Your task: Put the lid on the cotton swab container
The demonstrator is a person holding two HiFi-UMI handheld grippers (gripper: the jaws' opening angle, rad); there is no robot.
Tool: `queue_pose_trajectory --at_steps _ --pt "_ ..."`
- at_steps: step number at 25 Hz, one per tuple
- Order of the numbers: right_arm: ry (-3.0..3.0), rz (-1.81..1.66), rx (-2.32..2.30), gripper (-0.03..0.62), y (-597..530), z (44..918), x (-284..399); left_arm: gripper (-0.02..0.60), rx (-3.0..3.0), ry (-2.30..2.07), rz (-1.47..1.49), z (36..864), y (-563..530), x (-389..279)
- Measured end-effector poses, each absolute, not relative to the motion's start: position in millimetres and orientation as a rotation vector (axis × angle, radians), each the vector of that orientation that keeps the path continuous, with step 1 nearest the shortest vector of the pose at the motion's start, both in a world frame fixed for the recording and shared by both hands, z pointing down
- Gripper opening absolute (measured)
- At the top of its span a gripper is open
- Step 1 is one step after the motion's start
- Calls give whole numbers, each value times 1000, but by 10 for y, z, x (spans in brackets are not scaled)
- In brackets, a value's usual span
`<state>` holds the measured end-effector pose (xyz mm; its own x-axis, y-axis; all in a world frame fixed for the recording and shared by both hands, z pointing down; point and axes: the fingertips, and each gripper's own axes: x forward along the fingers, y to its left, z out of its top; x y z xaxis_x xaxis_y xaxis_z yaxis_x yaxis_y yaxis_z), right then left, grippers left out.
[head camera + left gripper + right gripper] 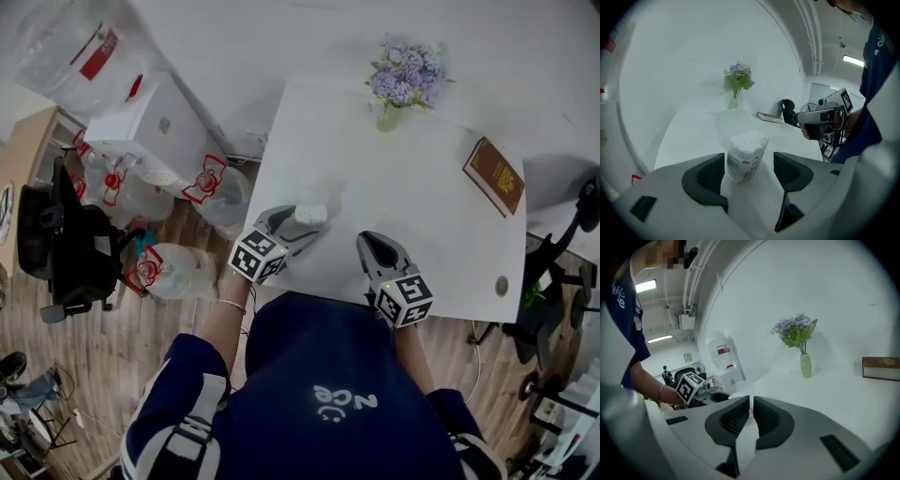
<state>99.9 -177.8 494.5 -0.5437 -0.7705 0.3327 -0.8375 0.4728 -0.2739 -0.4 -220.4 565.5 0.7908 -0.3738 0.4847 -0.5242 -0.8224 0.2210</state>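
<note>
- Swab container (743, 159), likely light, tippy plastic, stands on the table (689, 136) inside the wide-open left claw (749, 172), untouched.
- Best hold: its stiff side wall, low down.
- Right claw (750, 416) is closed and empty.

Item count, taken from the head view:

- Table (427, 220): one.
- Grippers: two. The left gripper (306, 223) is at 7 o'clock on the table and the right gripper (371, 246) at 6 o'clock.
- Cotton swab container (312, 214): one, at 7 o'clock.
- Vase of flowers (401, 82): one, at 12 o'clock.
- Book (494, 176): one, at 2 o'clock.
- Small round object (502, 284): one, at 4 o'clock.
- Water jugs: four ( (66, 47), (120, 183), (214, 187), (169, 270)), all off the table between 8 and 10 o'clock.
- Black chairs: two, one at 9 o'clock (56, 244) and one at 3 o'clock (562, 253).
</note>
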Motion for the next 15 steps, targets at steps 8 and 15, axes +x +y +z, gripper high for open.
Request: queue_pose_trajectory --at_steps 8,15 --pt "-2540 610 1406 55 -1938 4951 944 272 2679 -654 705 5757 -2305 18" --pt "-2556 630 1333 55 -2179 4955 806 262 2711 -668 727 5781 -2323 7"
